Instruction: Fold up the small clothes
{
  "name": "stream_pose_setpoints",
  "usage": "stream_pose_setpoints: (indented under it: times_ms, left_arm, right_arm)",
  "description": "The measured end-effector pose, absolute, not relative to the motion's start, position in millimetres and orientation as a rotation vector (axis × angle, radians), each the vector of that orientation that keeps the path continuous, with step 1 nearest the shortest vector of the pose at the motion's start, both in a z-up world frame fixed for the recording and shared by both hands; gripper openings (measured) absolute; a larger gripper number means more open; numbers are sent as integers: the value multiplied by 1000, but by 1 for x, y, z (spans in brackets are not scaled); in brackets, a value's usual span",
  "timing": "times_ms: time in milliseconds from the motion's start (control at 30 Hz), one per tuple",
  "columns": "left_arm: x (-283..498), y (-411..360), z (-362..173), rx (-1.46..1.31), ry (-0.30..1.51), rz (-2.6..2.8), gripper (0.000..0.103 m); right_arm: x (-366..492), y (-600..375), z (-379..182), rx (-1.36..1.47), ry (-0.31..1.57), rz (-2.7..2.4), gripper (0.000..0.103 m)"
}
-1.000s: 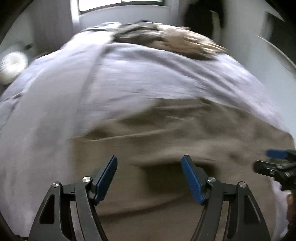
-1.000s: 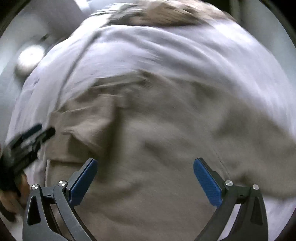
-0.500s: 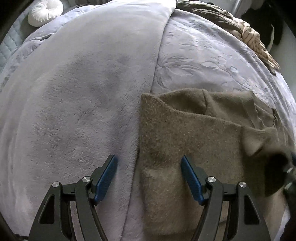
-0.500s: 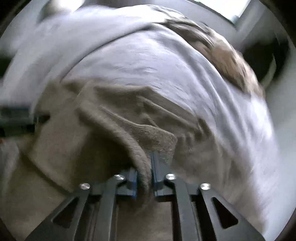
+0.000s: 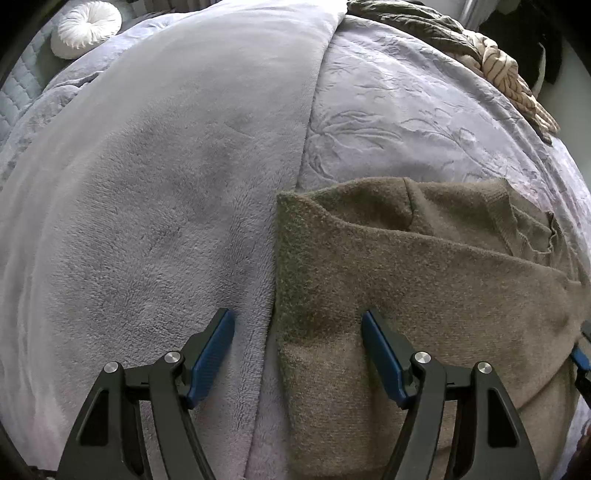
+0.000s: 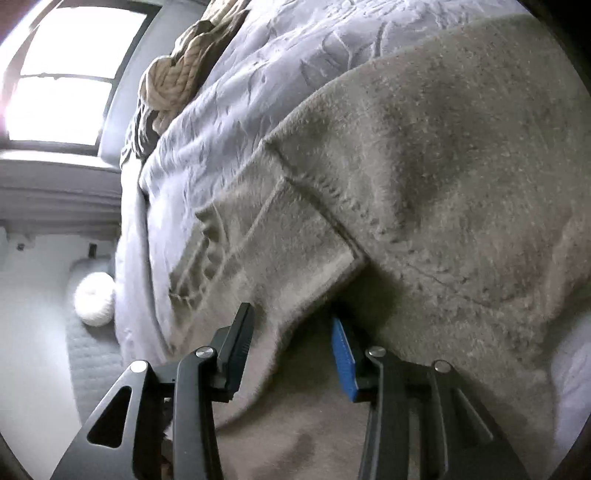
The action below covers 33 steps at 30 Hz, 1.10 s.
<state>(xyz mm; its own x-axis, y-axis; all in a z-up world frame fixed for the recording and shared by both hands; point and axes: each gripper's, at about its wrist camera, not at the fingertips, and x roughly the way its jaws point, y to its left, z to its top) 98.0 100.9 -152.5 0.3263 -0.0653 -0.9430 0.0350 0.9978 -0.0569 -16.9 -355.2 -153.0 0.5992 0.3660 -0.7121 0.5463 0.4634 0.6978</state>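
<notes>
A brown knit sweater (image 5: 424,295) lies partly folded on a lavender bed, a folded-over layer crossing its top. My left gripper (image 5: 297,354) is open, straddling the sweater's left edge just above the fabric. In the right wrist view the sweater (image 6: 443,166) fills the frame, with a ribbed cuff or hem (image 6: 229,251) hanging toward the camera. My right gripper (image 6: 291,350) is open with a fold of the sweater between its fingers, not clamped. A bit of the right gripper (image 5: 581,360) shows at the right edge of the left wrist view.
A plush lavender blanket (image 5: 166,203) covers the bed's left half, an embossed lavender cover (image 5: 424,110) the right. A pile of beige and dark clothes (image 5: 498,70) lies at the far edge. A white round cushion (image 5: 85,29) sits far left. A window (image 6: 62,74) is beyond.
My right gripper was shut on a fold of the sweater half a second ago and has now opened. The left gripper has stayed open at the sweater's left edge.
</notes>
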Motion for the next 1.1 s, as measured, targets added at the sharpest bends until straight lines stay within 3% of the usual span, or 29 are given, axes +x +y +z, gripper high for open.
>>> stream_pose_setpoints:
  times_ms: [33,267,567,667,700,900,1100]
  left_arm:
    - [98,100,-152,-24,1237,-64,73]
    - [96,93,-149,8,1228,-63,73]
    - [84,100,-143,-110,1360,-258,72]
    - [80,90,-146,-120,1390,-344,9]
    - [79,89,-144,-120,1385,-342,9]
    - [81,101,-131,-86,1337,-393,9]
    - [80,108,-145,-51,1325,-360,16]
  right_arm:
    - [-13,-355,-150,1106,984,-140,6]
    - [-16,-343,-133,901,1074,-167,8]
    - [-42,-361,-164,1130,1050,-122,16]
    - [-38,-360,-162,1110,1066,-144,14]
    - [-35,-358,-158,1088,1076,-156,8]
    - [-19,-334,-141,903,1103,-148,8]
    - [-40,-346,-152,966,1104,-225,8]
